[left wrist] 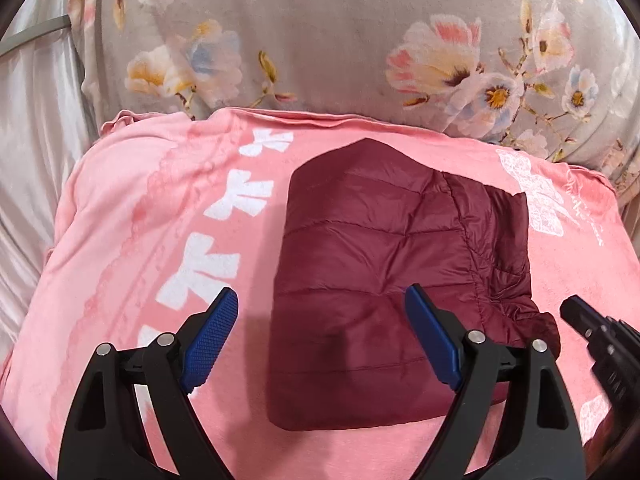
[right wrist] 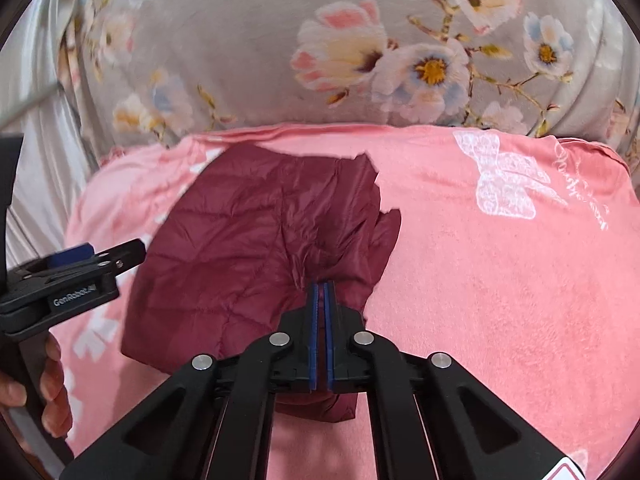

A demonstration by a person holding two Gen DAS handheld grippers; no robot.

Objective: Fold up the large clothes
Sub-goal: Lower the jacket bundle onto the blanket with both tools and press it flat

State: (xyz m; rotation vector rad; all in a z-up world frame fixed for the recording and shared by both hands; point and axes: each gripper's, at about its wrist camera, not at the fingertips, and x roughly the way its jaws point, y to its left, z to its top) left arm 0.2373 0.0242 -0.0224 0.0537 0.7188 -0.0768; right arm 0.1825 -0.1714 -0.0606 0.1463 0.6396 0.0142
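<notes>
**Maroon quilted jacket folded on pink blanket**

Maroon, quilted, folded into a compact block: jacket [left wrist: 384, 264] lying near the middle of the pink blanket [left wrist: 132, 216], well inside every edge. Printed with white bows down the blanket's left side and a lace butterfly toward its far right corner. Backed along the far edge by a grey floral pillow [left wrist: 328, 40].

Left gripper [left wrist: 322, 308] hovering over the jacket's near left part, 2 blue pads spread wide apart, gripping nothing. Right gripper [right wrist: 322, 288] pressed together on a bunched fold at the jacket's near right edge, fabric puckered just ahead of the tips. Seen from the right wrist, left gripper off the jacket's left edge, held by a bare hand [right wrist: 52, 384].
</notes>
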